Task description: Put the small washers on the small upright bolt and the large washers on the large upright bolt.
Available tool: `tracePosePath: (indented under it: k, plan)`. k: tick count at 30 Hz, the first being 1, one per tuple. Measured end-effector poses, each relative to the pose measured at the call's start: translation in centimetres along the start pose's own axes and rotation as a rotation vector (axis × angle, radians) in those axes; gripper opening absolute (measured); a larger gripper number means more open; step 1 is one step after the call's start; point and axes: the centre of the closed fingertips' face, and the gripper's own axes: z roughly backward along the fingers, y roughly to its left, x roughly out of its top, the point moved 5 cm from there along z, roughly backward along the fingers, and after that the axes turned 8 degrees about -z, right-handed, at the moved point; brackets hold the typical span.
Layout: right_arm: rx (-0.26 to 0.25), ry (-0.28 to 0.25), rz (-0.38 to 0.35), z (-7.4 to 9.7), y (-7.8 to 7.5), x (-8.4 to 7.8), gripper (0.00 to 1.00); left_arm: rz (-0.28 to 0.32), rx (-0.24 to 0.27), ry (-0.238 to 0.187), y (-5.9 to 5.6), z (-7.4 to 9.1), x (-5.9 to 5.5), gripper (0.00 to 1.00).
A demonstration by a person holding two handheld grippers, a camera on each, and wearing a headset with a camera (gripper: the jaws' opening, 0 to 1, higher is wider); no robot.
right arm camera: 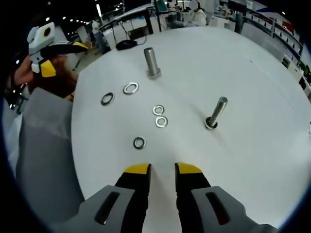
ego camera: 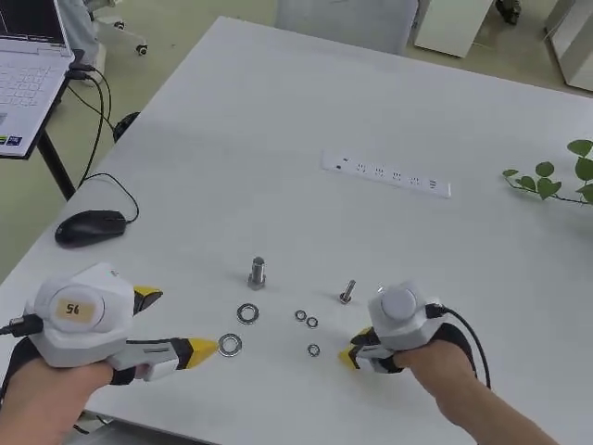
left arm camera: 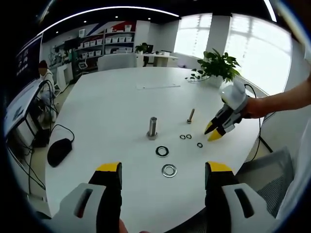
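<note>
Five loose washers [ego camera: 247, 313], two bolts [ego camera: 258, 272], left gripper [left arm camera: 164, 170] wide apart, right gripper [right arm camera: 163, 170] barely apart, head view's laptop [ego camera: 28, 79].

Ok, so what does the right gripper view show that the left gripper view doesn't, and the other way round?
Right gripper view: the right gripper from behind, jaws nearly together, and the left gripper facing in from upper left.
Left gripper view: the left gripper from behind, jaws wide apart, the right gripper from outside, a potted plant, a power strip and windows.
Both: the large bolt, the small bolt, two large washers and three small washers lying loose on the table, and a mouse.
</note>
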Motion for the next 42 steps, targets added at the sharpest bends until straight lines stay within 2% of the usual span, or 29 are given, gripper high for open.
tracePosePath:
  k: [7, 16, 29, 33, 38, 42]
  plan:
    - [0.017, 0.015, 0.096, -1.0, 1.7, 1.0, 0.21, -0.002, 0.004, -0.001, 0.1, 0.1, 0.1, 0.69]
    - [0.03, 0.041, 0.164, -1.5, 2.5, 1.6, 0.21, 0.0, 0.011, -0.006, 0.0, 0.5, 0.1, 0.69]
    - [0.025, 0.109, 0.275, -2.0, 2.9, 2.3, 0.19, 0.002, 0.017, -0.009, 0.1, 0.7, 0.1, 0.69]
    - [0.023, 0.124, 0.275, -2.1, 2.7, 2.4, 0.17, 0.003, 0.017, -0.01, 0.2, 0.7, 0.0, 0.69]
    - [0.027, 0.12, 0.292, -2.2, 2.9, 2.5, 0.17, 0.004, 0.016, -0.01, 0.2, 0.6, 0.0, 0.69]
    - [0.012, 0.122, 0.327, -2.3, 3.0, 2.5, 0.15, 0.002, 0.012, -0.008, 0.1, 0.6, 0.0, 0.69]
